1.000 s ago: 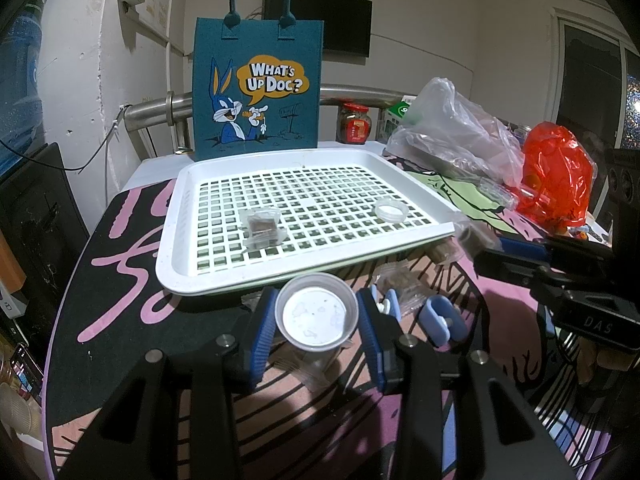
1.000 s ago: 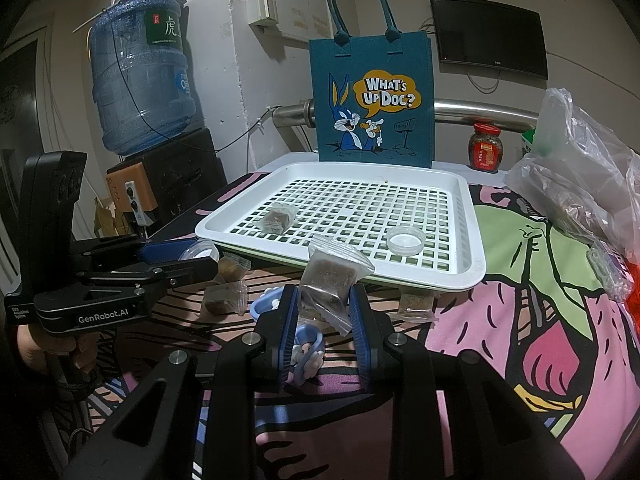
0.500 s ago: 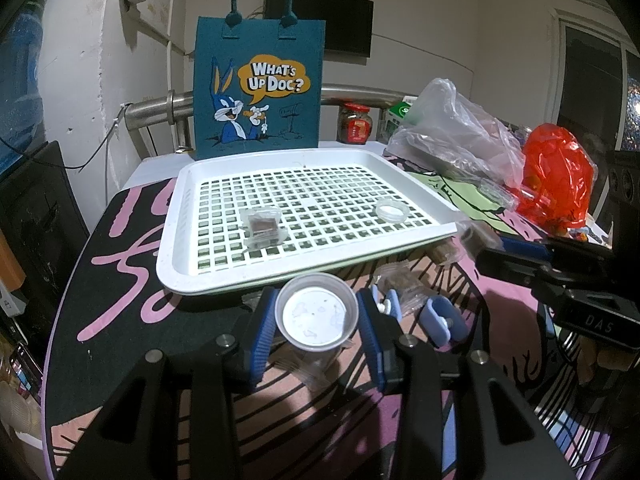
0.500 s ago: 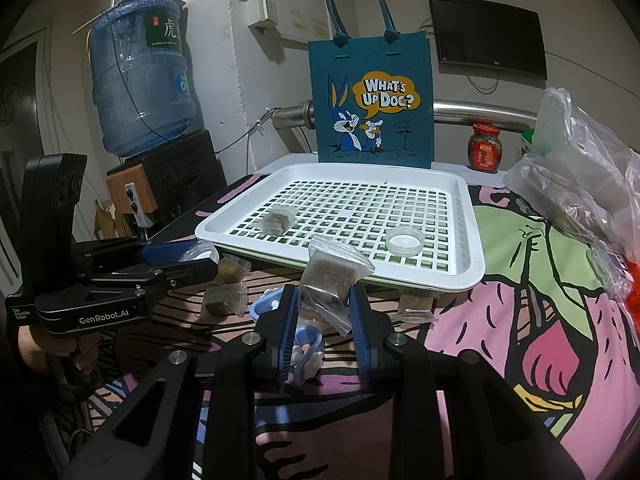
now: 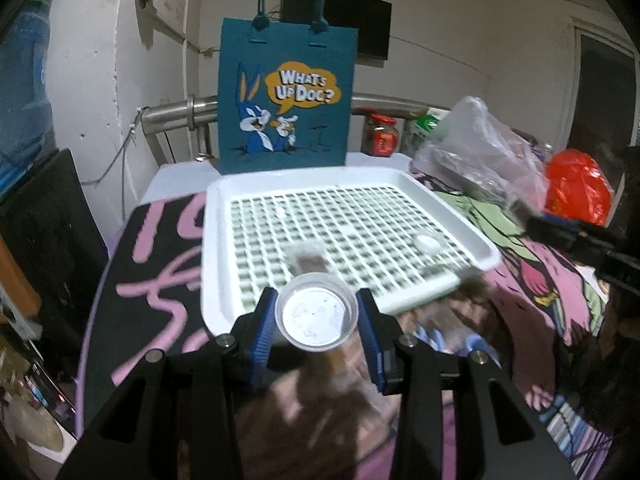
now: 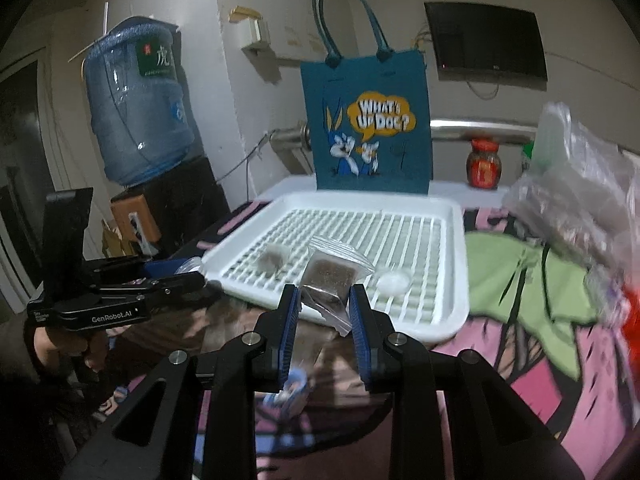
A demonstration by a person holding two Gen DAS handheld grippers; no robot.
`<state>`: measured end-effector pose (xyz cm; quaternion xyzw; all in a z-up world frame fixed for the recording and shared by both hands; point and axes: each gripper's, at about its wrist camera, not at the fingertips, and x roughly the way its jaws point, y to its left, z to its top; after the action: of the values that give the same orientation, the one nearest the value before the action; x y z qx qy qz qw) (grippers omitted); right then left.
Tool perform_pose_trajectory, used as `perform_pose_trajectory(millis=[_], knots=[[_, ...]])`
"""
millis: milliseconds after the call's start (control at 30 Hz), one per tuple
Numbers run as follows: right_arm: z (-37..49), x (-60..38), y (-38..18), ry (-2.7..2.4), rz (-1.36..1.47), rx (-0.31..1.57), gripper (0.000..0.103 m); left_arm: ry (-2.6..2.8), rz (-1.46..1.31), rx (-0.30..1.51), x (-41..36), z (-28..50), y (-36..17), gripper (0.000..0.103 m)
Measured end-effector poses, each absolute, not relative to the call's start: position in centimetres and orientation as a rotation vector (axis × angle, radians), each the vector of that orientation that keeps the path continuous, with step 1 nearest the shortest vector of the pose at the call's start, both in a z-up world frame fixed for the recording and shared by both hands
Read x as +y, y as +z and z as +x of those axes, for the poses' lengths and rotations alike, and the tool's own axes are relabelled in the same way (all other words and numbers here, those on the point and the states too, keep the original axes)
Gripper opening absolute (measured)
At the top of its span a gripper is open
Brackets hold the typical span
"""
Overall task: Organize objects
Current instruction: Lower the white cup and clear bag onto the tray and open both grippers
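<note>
My left gripper point(image 5: 318, 316) is shut on a small clear plastic cup point(image 5: 318, 312), held just over the near rim of the white slotted tray point(image 5: 216, 240). My right gripper point(image 6: 325, 312) is shut on a clear bag of brown powder point(image 6: 330, 276), lifted at the tray's point(image 6: 456, 280) near edge. Inside the tray lie a small brown-filled bag point(image 5: 306, 258) and a round clear lid point(image 5: 427, 243); both show in the right wrist view too, the bag point(image 6: 273, 258) and the lid point(image 6: 394, 282). The left gripper point(image 6: 192, 280) appears at the left of the right wrist view.
A teal cartoon tote bag point(image 5: 286, 100) stands behind the tray. A red-lidded jar point(image 5: 382, 136), clear plastic bags point(image 5: 480, 152) and a red bag point(image 5: 578, 188) crowd the right. More small packets and blue clips point(image 6: 290, 390) lie blurred below the grippers. A water bottle point(image 6: 136, 100) stands left.
Both grippers have lifted off the cloth and moved forward toward the tray, each carrying its object. The tray now looks closer and the table items below are blurred.
</note>
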<state>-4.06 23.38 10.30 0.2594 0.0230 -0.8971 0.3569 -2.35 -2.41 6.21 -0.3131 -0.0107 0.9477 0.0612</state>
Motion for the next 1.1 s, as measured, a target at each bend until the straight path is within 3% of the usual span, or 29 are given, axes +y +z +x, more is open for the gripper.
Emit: perform_pose_trajectory(millis=[200,733,900,967,1100], knots=[[-8.6,21.7,10.6,-2.263,0.746,0.051,0.025,2.892,-1.055,0.005,-3.6,-6.8,5.3,0.039],[-14.1,16.1,3.8,-2.172,1.036,0.224,0.025,2.834,-1.229,-0.029,-4.1,-10.6,2.2,0.040],[-14.7,16.3,3.6,-2.180,1.060,0.186,0.037,2.799,-1.239,-0.087,-4.4,-10.5,2.6,0.047],[-14.2,16.9,4.7,-2.197,1.026,0.160,0.049,2.792,-1.209,-0.111,-4.5,-10.0,3.3,0.054],[-12.3,19.4,8.8,-2.245,0.891,0.045,0.063,2.827,-1.041,-0.158,-5.0,-7.7,6.8,0.069]])
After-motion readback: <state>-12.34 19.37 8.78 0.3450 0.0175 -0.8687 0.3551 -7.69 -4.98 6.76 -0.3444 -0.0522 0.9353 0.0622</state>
